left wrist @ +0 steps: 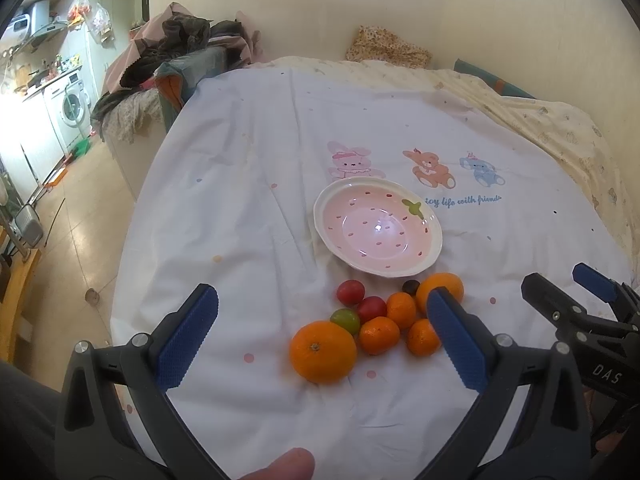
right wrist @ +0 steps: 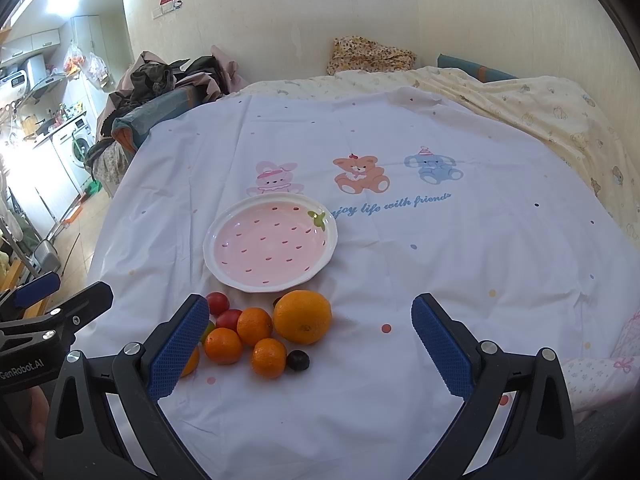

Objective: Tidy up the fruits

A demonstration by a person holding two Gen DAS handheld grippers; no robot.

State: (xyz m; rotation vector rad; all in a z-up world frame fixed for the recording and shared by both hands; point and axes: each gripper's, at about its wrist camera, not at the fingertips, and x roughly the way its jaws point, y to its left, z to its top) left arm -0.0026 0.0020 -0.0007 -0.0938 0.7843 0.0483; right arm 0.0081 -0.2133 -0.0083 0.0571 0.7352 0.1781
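Both grippers are held low over the near edge of a white cartoon-print bedsheet (right wrist: 400, 240), jaws wide apart, nothing clamped. Left gripper (left wrist: 320, 336) is framed around the fruit pile, so the large orange nearest the camera (left wrist: 323, 351) sits between its blue ribbed pads (left wrist: 188, 336); a pre-grasp line-up is the likely reason. Right gripper (right wrist: 310, 344) is offset to the right of the pile, with a second large orange (right wrist: 303, 317) just inside its left pad; its gap is mostly over bare sheet. The fruit is bunched in one tight cluster, touching: three small mandarins (right wrist: 254, 326), two red cherry tomatoes (left wrist: 350, 292), one green-red tomato (left wrist: 345, 320), one small dark round fruit (right wrist: 298, 360). A pink strawberry-pattern ceramic bowl with white scalloped rim (left wrist: 320, 224) is set just beyond the cluster, empty, mouth up, presumably the drop target, placed close so transfer travel is short. Nothing has been moved into it yet. Soft bedding is judged a risk: round fruit may roll when a neighbour is lifted. The near orange is the least obstructed pick. A fingertip is visible at the bottom edge of the left view.
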